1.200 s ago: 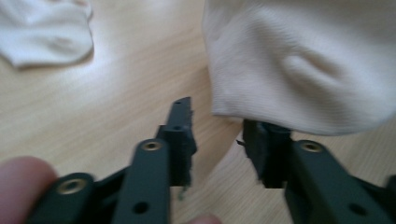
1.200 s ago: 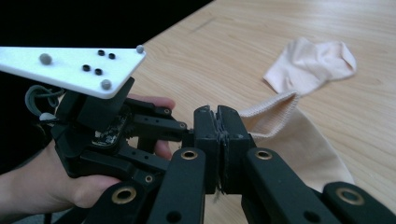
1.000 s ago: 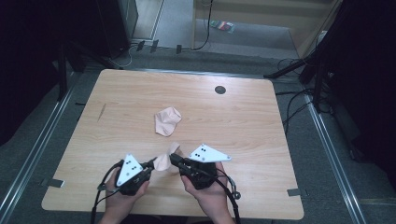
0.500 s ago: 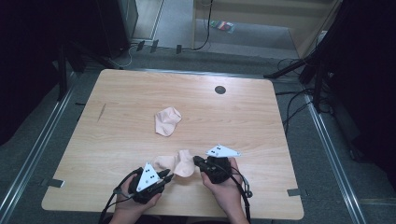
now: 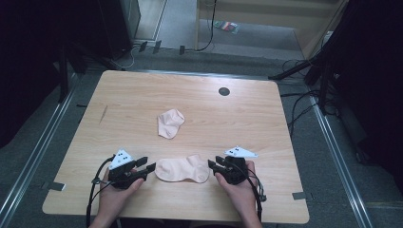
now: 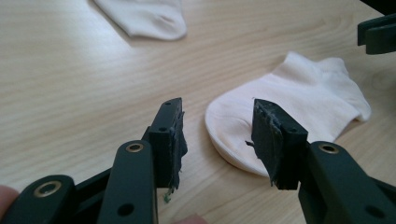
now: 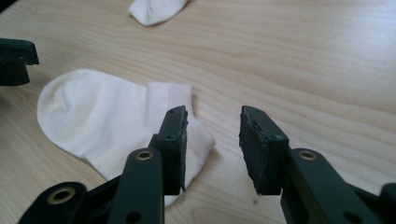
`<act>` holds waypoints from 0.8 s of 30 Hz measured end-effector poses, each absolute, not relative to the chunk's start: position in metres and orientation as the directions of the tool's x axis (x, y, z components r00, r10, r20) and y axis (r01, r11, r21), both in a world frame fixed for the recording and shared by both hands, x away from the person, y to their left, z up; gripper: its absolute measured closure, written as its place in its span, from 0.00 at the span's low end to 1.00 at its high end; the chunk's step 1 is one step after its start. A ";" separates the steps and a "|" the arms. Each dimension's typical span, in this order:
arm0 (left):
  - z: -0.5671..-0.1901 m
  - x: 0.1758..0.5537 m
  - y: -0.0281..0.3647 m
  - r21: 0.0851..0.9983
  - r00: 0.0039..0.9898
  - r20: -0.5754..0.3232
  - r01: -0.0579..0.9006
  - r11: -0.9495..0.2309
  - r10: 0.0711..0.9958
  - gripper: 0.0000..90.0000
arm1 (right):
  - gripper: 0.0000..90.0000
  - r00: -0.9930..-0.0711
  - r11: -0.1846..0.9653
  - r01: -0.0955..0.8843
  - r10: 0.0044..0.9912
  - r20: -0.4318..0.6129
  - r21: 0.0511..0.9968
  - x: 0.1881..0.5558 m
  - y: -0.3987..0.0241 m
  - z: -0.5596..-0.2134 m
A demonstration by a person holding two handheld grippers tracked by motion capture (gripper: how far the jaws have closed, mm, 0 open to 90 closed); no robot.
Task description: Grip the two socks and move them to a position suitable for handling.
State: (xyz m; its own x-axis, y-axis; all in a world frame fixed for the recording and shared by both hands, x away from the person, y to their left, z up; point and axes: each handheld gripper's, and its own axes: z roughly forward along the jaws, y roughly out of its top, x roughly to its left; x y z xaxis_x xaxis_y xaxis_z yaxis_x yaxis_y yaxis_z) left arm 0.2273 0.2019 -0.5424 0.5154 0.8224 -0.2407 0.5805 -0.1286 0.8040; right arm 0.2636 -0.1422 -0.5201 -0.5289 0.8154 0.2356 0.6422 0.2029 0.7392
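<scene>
A pale pink ankle sock (image 5: 183, 169) lies spread flat near the table's front edge, toe to the left and cuff to the right. My left gripper (image 5: 148, 166) sits at its toe (image 6: 233, 135). Its jaws have just been opening and now stand open; the pads touch nothing. My right gripper (image 5: 213, 165) is at the cuff (image 7: 196, 140). Its jaws have also just been opening and stand open over wood and the cuff's edge. A second sock (image 5: 170, 122) of the same kind lies crumpled mid-table, apart from both grippers.
The wooden table (image 5: 247, 123) has a round black cable hole (image 5: 224, 91) at the back right and a dark streak (image 5: 103, 114) at the left. Cables and stands lie on the floor around it. Both hands rest close to the front edge.
The sock was bunched up between the two shut grippers, held close together. Both grippers have moved apart and lower, their jaws have opened, and the sock now lies flat on the table.
</scene>
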 end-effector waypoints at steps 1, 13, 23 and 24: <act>-0.543 0.227 0.199 0.797 0.519 -0.240 0.588 -0.138 0.821 0.60 | 0.68 -0.528 0.208 0.646 0.817 0.232 0.735 0.263 -0.141 -0.522; -0.552 0.227 0.181 0.757 0.512 -0.131 0.605 -0.249 0.849 0.98 | 0.95 -0.549 0.288 0.658 0.816 0.181 0.696 0.258 -0.119 -0.537; -0.540 0.217 0.195 0.782 0.528 -0.185 0.590 -0.202 0.829 1.00 | 1.00 -0.580 0.300 0.624 0.797 0.170 0.722 0.248 -0.120 -0.517; -0.540 0.215 0.196 0.780 0.526 -0.192 0.595 -0.196 0.829 1.00 | 1.00 -0.580 0.298 0.624 0.796 0.172 0.723 0.246 -0.121 -0.514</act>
